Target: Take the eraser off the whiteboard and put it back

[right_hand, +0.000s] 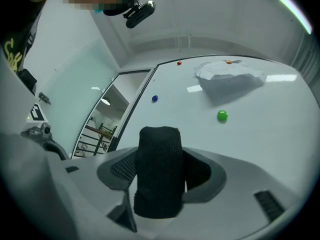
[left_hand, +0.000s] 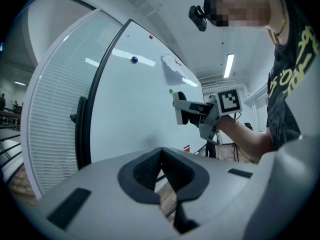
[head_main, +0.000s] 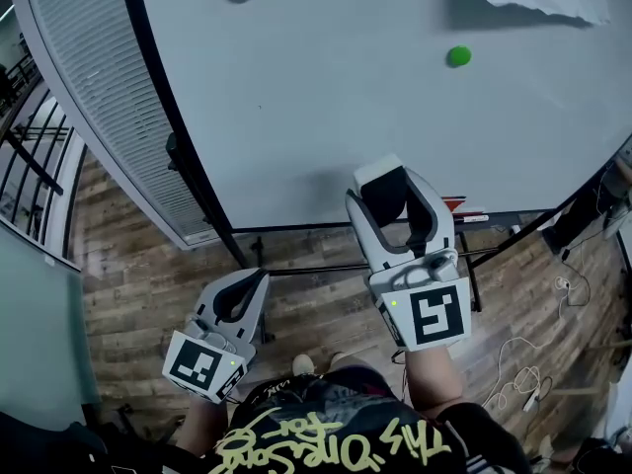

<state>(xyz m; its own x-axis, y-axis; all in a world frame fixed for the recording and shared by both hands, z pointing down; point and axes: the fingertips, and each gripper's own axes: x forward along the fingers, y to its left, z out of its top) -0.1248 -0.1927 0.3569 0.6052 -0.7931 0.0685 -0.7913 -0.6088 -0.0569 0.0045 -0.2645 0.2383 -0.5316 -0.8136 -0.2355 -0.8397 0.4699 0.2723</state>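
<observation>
While the right gripper point(head_main: 390, 181) clamps one eraser point(right_hand: 159, 171), the left gripper point(left_hand: 161, 154) shows jaws clenched — empty.

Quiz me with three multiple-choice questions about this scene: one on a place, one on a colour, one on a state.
1. Where is the eraser?
A in a drawer
B in the right gripper
C on a chair

2. What colour is the magnet just below the paper?
A green
B purple
C white

3. How is the left gripper?
A wide open
B holding a pen
C shut and empty

Answers:
1 B: the right gripper view shows the black eraser clamped there.
2 A: it is a bright green dot.
3 C: its fingers meet with nothing between them.
</observation>
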